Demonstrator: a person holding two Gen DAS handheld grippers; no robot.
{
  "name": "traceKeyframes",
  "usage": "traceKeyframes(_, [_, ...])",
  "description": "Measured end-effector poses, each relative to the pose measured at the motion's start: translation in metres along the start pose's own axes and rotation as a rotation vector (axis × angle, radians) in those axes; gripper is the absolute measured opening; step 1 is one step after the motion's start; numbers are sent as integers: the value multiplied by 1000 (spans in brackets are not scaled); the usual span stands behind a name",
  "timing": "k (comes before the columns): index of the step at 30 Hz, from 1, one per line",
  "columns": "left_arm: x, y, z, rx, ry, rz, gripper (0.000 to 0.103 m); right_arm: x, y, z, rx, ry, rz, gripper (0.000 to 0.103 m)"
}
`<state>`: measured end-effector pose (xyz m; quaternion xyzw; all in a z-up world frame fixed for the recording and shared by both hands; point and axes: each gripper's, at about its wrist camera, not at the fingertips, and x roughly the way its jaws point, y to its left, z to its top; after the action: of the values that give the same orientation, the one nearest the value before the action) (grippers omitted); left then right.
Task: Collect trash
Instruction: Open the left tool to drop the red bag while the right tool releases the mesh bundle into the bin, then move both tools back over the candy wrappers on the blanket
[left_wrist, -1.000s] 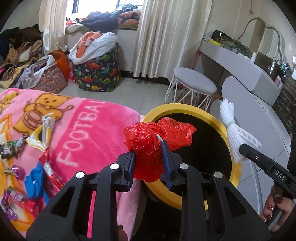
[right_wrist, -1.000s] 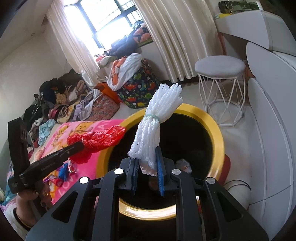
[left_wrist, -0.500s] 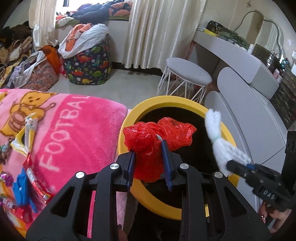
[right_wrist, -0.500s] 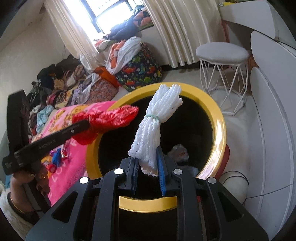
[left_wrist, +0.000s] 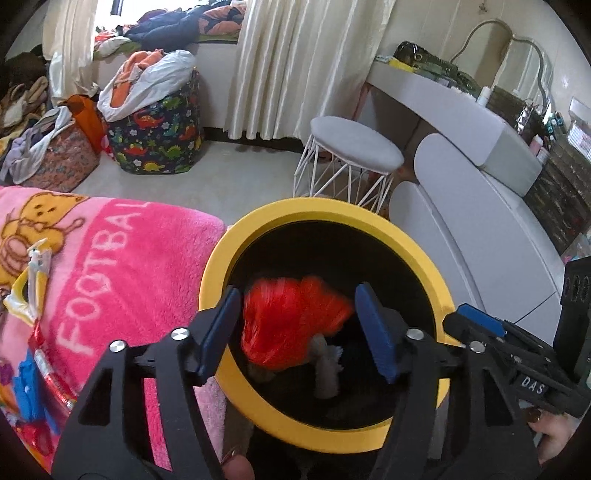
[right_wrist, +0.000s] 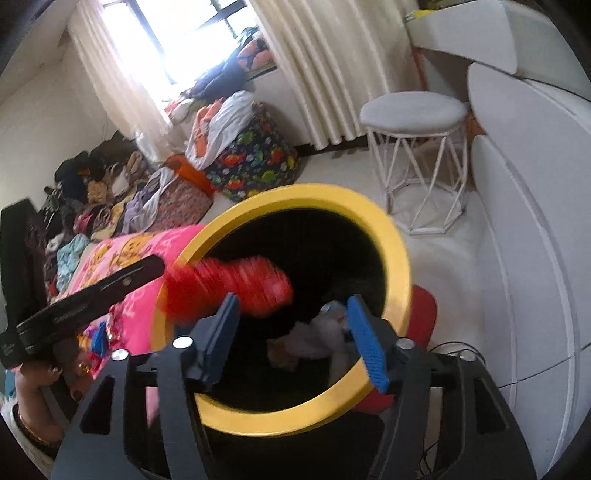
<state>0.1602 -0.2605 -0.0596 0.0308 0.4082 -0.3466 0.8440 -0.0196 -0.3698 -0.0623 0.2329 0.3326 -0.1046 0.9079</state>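
A bin with a yellow rim (left_wrist: 332, 210) and black inside stands right below both grippers. My left gripper (left_wrist: 297, 332) hangs over its mouth, jaws opening. A red plastic bag (left_wrist: 291, 325), blurred, is dropping between the pads and touches neither. My right gripper (right_wrist: 295, 332) is also opening over the bin (right_wrist: 399, 258) with nothing between its pads. The white foam net (right_wrist: 317, 339) lies inside the bin among other trash, and it also shows below the red bag in the left wrist view (left_wrist: 327, 365). The right wrist view shows the red bag (right_wrist: 236, 288) falling off the left gripper's tip (right_wrist: 155, 266).
A pink blanket (left_wrist: 122, 266) left of the bin carries several wrappers (left_wrist: 33, 273). A white wire stool (left_wrist: 354, 151), a dinosaur-print laundry bag (left_wrist: 155, 147) and piles of clothes (right_wrist: 110, 192) are on the floor beyond. White curved furniture (left_wrist: 461, 229) runs along the right.
Both grippers have opened. The red bag has slipped from the left jaws and is falling; the white net has dropped from the right jaws into the bin. The left gripper has moved further over the bin.
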Motion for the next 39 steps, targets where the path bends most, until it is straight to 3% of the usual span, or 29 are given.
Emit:
traceKeyframes(3, [-1,1,0,-13,-9,-18,77,-7,-9,2,30,-41,-29,68])
traceKeyframes(7, [-6,0,-2,-27,-22,-21,92,-17,-18,4,68,-89,-64,72])
traceKeyframes(12, [-20,5,-8,-33,-54,7,92,-24,-19,5,51,-129,-96,79])
traceKeyframes(21, [-54,21,-27,-42,-120,58,92,-26,17,2,-46,-167,-138,91])
traceKeyframes(39, [-101,46,-51,-40,-214,169,92,-34,65,-4,-105,-226,-98,95])
